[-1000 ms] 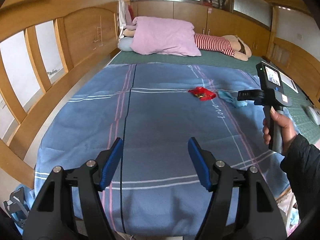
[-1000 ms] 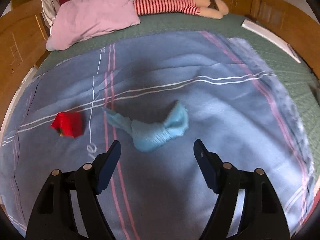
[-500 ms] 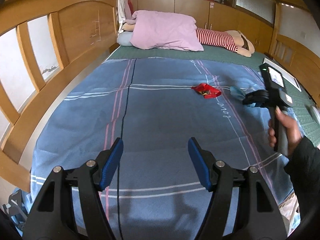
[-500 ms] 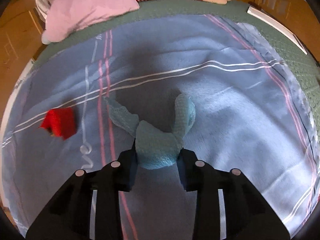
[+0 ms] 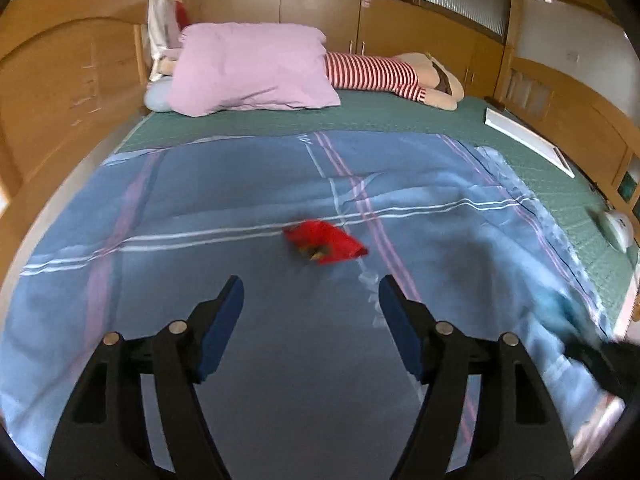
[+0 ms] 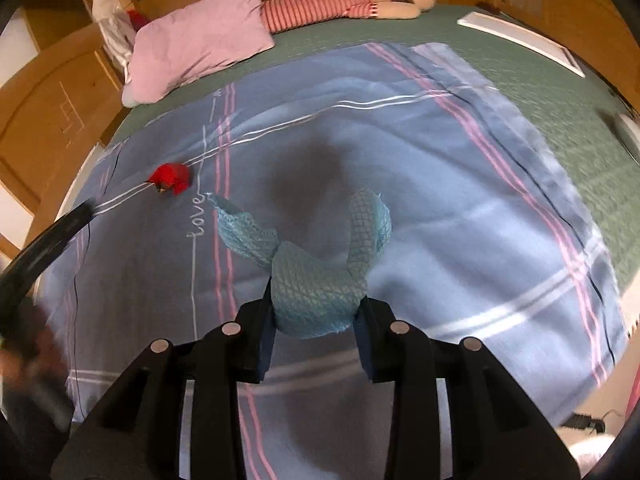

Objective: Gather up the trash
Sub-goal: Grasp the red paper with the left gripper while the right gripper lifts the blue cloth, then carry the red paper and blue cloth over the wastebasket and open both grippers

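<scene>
The crumpled blue cloth (image 6: pixel 316 296) is clamped in the right gripper (image 6: pixel 316 320), raised off the blue blanket (image 6: pixel 440 208). The left gripper (image 5: pixel 310 312), jaws spread and empty, is aimed at the red wrapper (image 5: pixel 326 242) lying just beyond; a centred, low approach is advised.

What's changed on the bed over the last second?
The right claw shut on the light blue cloth and lifted it off the blanket; its ends now hang free. The left claw moved in toward the red wrapper and stayed open. The wrapper, pink pillow and striped doll stayed put.
</scene>
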### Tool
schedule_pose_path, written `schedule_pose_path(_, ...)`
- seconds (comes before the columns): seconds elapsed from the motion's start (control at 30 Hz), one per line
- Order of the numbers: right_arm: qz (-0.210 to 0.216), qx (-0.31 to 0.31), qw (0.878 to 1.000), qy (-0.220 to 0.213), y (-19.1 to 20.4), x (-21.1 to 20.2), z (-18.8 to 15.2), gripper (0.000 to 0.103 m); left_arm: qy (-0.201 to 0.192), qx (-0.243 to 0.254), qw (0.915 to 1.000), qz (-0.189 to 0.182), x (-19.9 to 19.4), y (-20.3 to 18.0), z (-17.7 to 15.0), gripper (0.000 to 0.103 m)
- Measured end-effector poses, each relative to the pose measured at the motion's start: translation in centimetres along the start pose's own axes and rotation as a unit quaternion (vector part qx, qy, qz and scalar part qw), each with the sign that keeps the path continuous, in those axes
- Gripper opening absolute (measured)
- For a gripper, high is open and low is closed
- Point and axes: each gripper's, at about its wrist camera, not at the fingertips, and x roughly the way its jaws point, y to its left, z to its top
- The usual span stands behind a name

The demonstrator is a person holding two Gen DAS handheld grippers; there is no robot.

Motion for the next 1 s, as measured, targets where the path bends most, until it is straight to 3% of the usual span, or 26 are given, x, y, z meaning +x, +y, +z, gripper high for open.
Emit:
schedule_pose_path(0.33,0.027,0.055,0.998,0.002,-3.5,-2.6,-2.6,0.035,0.038,0.004,0.999,0.021,10.8,-2.5,2.5,0.071)
schedule_pose_path(0.4,0.029,0.055,0.998,0.001,-3.5,-2.8,-2.7,0.035,0.056,0.0,0.9979,0.033,12.5,-2.1,2.6,0.062)
schedule_pose_path(0.43,0.03,0.054,0.998,0.001,-3.5,-2.8,-2.7,0.035,0.062,-0.002,0.9975,0.035,13.0,-1.9,2.6,0.053)
schedule_pose_path(0.5,0.032,0.054,0.998,-0.002,-3.5,-3.0,-2.6,0.035,0.07,-0.005,0.9968,0.036,13.5,-1.4,2.6,0.05)
schedule_pose_path(0.6,0.034,0.056,0.998,-0.006,-3.4,-3.3,-2.5,0.035,0.069,0.01,0.9968,0.039,12.9,-1.6,2.5,0.031)
schedule_pose_path(0.83,0.044,0.062,0.997,-0.025,-3.0,-5.2,-3.2,0.035,0.028,0.015,0.9985,0.045,6.8,-1.4,2.3,0.022)
schedule_pose_path(1.0,0.042,0.061,0.996,-0.052,-2.4,-8.1,-4.0,0.035,-0.024,0.031,0.9982,0.044,-1.9,-3.0,1.7,0.022)
